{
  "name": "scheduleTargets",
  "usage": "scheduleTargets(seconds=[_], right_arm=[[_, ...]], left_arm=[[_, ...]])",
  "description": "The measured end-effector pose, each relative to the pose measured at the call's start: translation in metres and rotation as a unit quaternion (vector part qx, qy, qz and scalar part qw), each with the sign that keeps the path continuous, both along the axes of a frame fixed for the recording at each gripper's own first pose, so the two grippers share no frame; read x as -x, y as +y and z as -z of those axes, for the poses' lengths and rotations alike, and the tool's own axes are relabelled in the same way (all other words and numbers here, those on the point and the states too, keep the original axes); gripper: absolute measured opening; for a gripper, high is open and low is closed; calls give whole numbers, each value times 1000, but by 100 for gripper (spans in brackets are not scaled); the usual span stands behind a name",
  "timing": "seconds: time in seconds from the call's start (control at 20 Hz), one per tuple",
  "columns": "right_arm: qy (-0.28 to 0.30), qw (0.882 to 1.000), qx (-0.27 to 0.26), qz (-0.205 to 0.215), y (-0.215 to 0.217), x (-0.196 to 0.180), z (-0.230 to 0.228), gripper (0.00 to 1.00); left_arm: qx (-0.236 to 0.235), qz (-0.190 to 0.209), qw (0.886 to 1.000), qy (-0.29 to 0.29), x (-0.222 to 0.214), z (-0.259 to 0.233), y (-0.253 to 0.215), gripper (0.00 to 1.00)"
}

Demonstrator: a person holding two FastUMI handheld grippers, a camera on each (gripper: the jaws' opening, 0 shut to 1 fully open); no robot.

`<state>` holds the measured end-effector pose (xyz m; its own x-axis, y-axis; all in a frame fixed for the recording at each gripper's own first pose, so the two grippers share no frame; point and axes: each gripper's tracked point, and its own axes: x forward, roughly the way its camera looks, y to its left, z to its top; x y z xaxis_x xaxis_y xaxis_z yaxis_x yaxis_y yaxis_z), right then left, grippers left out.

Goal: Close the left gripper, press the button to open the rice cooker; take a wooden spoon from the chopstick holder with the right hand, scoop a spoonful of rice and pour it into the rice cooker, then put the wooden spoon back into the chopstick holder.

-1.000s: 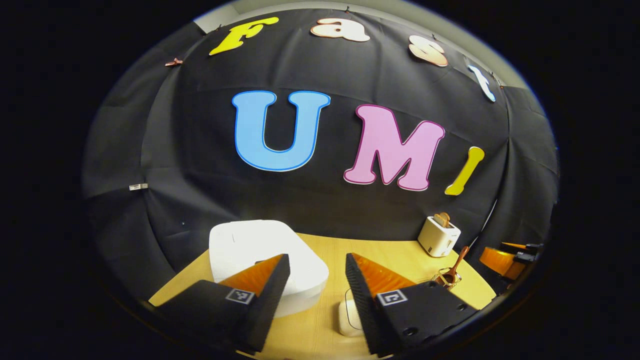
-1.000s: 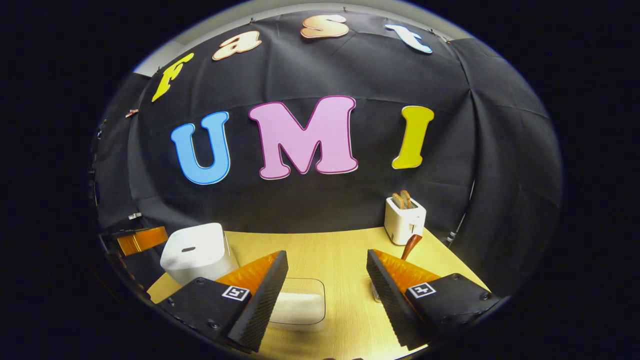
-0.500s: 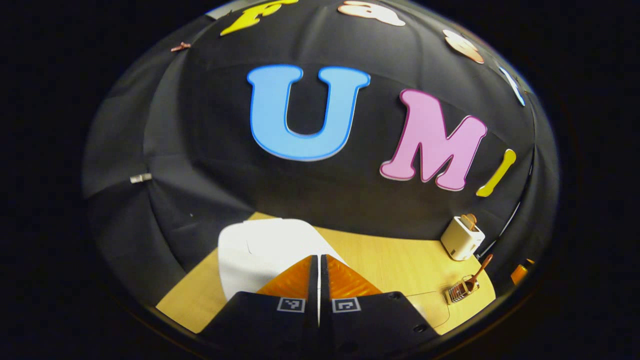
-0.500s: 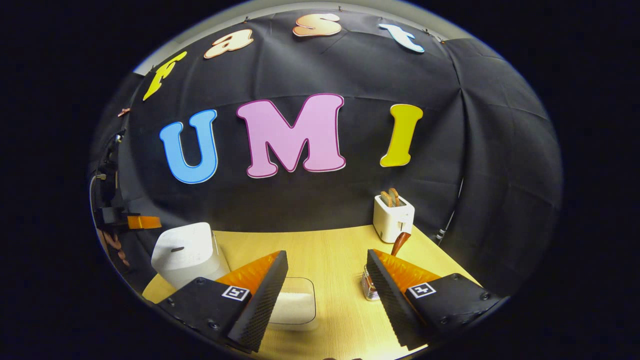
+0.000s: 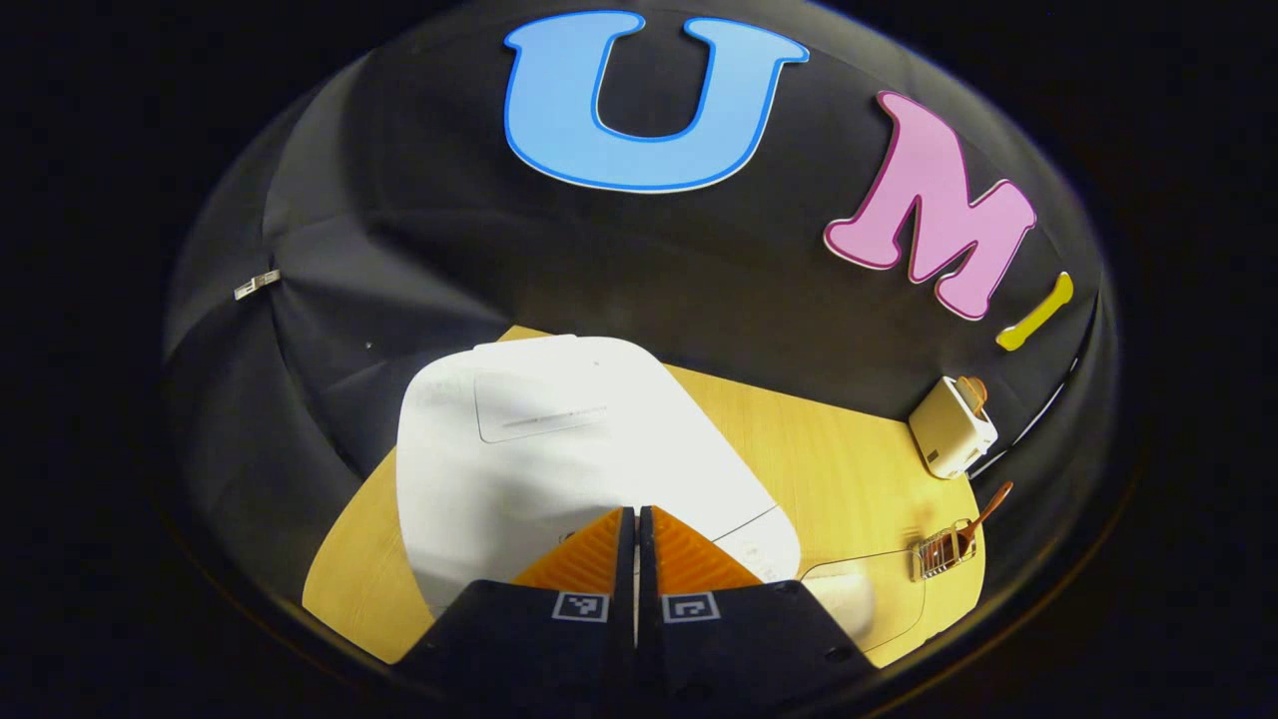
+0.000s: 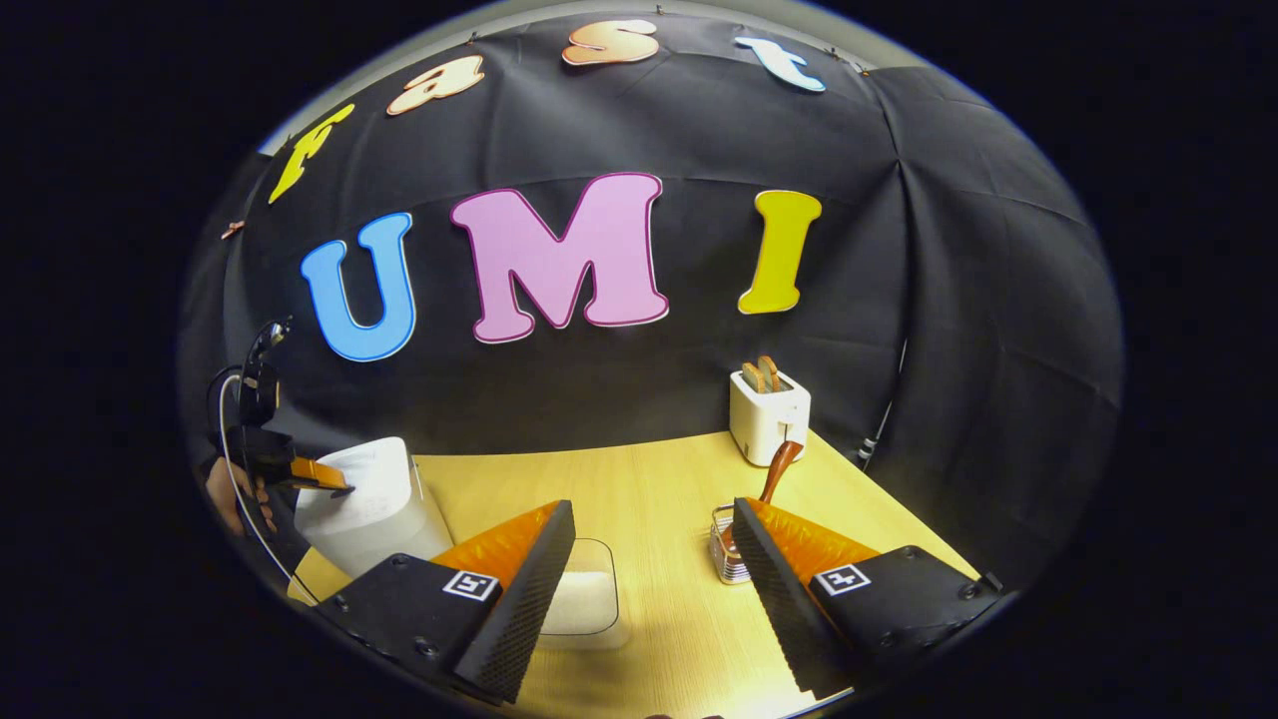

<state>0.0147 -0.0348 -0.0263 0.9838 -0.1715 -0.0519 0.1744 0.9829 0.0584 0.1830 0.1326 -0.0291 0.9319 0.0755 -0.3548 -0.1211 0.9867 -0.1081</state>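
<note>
The white rice cooker (image 5: 559,449) stands with its lid down at the table's left end. My left gripper (image 5: 636,514) is shut with nothing in it, its tips over the front edge of the lid; whether they touch it I cannot tell. In the right gripper view the cooker (image 6: 364,499) sits at the left with the left gripper (image 6: 324,476) above it. My right gripper (image 6: 654,524) is open and empty. A wooden spoon (image 6: 777,467) stands in the wire chopstick holder (image 6: 726,547) beside its right finger. A clear container of rice (image 6: 584,602) lies between the fingers, farther off.
A white toaster (image 6: 767,414) with bread slices stands at the back right by the black cloth wall. In the left gripper view the toaster (image 5: 952,427), spoon holder (image 5: 942,554) and rice container (image 5: 864,599) line the right side. A hand (image 6: 230,494) holds the left gripper.
The left gripper went from open to shut, then tilted down and moved in over the cooker's lid. The right gripper drifted slightly, bringing the spoon holder more into view.
</note>
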Motion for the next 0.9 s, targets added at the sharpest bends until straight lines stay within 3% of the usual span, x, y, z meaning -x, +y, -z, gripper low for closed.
scheduleTargets(seconds=[0.3, 0.55, 0.9], right_arm=[[5, 1000, 4, -2, 1, -7, 5, 98], [15, 1000, 3, -9, 4, -15, 11, 98], [18, 1000, 7, -13, 11, -17, 9, 98]], left_arm=[[42, -12, 999, 1, 3, 10, -1, 6], [21, -12, 999, 22, 4, 17, -1, 3], [48, -6, 999, 4, 4, 8, -1, 6]])
